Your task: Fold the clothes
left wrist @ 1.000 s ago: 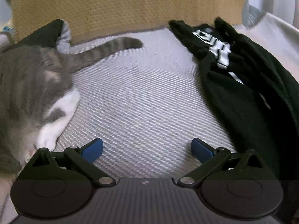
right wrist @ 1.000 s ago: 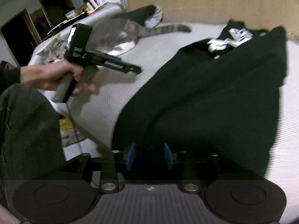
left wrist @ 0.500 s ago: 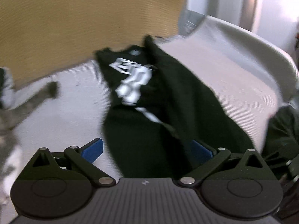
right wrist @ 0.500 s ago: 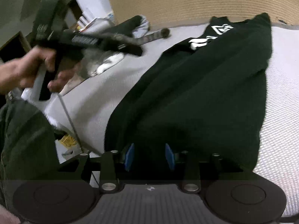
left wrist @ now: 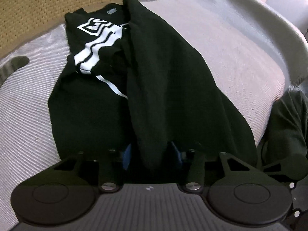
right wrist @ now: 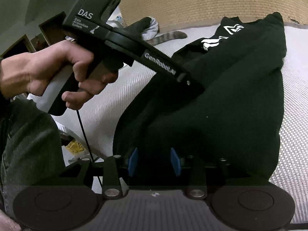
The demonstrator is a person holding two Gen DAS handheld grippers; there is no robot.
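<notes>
We see the black shirt (left wrist: pixel 173 88) lying across the middle of the white bed (left wrist: pixel 240 53), its white print at upper left. The left gripper (left wrist: pixel 152 155) is clenched on a bunched fold at lower centre. The right gripper (right wrist: pixel 155 162) likewise pinches the shirt hem. A hand (right wrist: pixel 44 73) at left grips the left gripper's handle.

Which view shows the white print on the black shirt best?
The left wrist view. There the white print lies open and near the middle of the black shirt, its stripes readable. In the right wrist view the print is small, far off and partly hidden behind a raised fold of the shirt.
</notes>
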